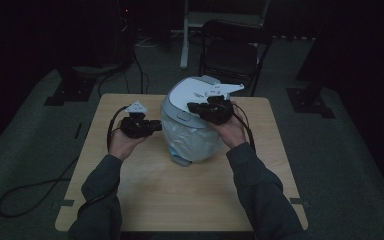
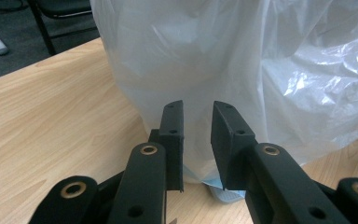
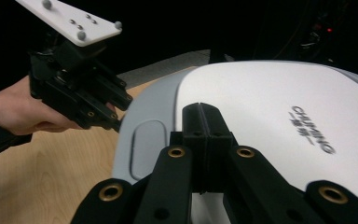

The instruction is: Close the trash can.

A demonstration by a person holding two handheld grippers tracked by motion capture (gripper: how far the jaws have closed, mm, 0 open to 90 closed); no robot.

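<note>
A small white bin (image 1: 192, 120) with a closed lid (image 3: 279, 121) stands near the middle of the wooden counter (image 1: 180, 195), its body wrapped in a thin plastic bag (image 2: 242, 70). The left gripper (image 1: 152, 126) sits just left of the bin, low at the bag's side; its jaws stand slightly apart with nothing pinched between them. The right gripper (image 1: 194, 107) hovers over the lid's front edge, its jaws clenched together and empty. Beyond the counter stands a dark chair (image 1: 232, 50).
</note>
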